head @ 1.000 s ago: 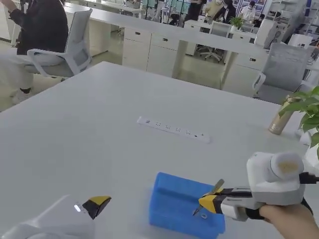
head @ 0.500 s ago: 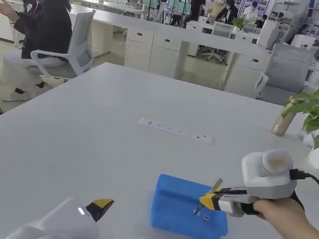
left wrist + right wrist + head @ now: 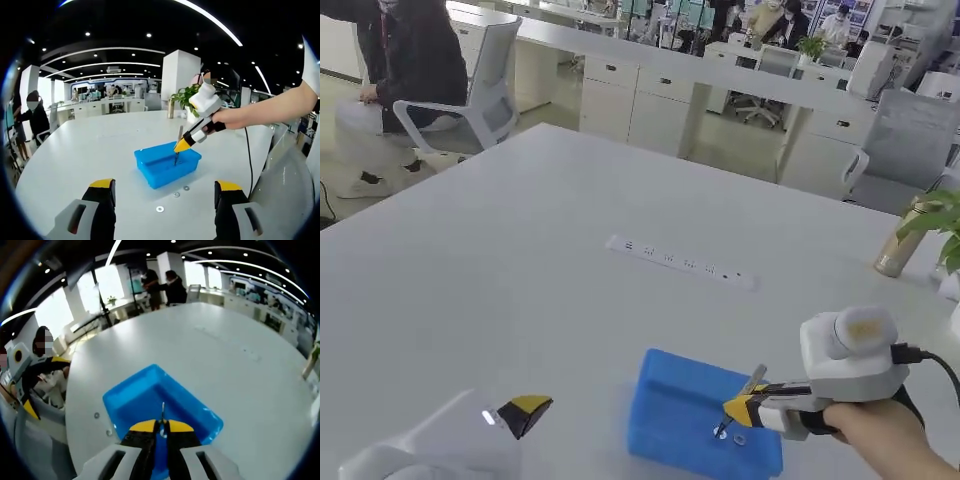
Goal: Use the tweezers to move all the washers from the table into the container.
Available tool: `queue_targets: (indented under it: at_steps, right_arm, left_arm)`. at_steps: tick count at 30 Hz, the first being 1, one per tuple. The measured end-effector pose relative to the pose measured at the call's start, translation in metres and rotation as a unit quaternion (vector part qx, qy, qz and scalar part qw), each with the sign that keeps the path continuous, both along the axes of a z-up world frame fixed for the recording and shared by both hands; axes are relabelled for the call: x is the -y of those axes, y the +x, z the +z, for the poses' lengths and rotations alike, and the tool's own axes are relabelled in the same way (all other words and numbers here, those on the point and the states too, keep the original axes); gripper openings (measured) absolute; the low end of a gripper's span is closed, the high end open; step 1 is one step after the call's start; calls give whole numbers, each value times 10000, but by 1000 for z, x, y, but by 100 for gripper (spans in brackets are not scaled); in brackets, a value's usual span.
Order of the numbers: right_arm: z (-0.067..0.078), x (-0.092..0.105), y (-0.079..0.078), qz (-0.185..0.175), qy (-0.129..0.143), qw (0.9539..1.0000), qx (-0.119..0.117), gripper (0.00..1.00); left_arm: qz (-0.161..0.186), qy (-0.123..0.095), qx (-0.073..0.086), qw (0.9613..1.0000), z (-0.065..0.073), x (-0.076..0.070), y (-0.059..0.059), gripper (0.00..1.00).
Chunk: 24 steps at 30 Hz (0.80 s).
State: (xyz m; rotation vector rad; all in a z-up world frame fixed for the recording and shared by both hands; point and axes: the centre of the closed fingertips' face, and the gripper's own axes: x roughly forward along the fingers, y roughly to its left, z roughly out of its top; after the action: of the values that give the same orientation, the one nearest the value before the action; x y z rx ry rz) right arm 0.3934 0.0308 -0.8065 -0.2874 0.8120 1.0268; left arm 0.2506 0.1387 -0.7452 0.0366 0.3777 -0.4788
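no legible text, labels or numbers anywhere

Left tool (image 3: 165,186) low, jaws wide apart; right tool (image 3: 738,411) in the right hand (image 3: 885,440), jaws pinched on tweezers (image 3: 758,378).

The right hand-held gripper (image 3: 182,145) holds tweezers (image 3: 176,157) tip-down in the blue container (image 3: 152,170), washers (image 3: 159,209) lying nearby.

The seated person (image 3: 412,52) at the far desk lowers the arm that was raised, hand now on the lap. The right gripper (image 3: 740,410), clamping the tweezers (image 3: 756,378), barely shifts over the container (image 3: 660,440).
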Motion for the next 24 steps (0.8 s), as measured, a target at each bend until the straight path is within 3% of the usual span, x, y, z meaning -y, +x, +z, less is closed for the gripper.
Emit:
queue_targets:
  at_steps: [24]
  right_arm:
    - [-7, -3, 3, 69, -125, 9999, 77, 3]
  left_arm:
    - [-16, 69, -39, 10000, -2, 0, 0, 81]
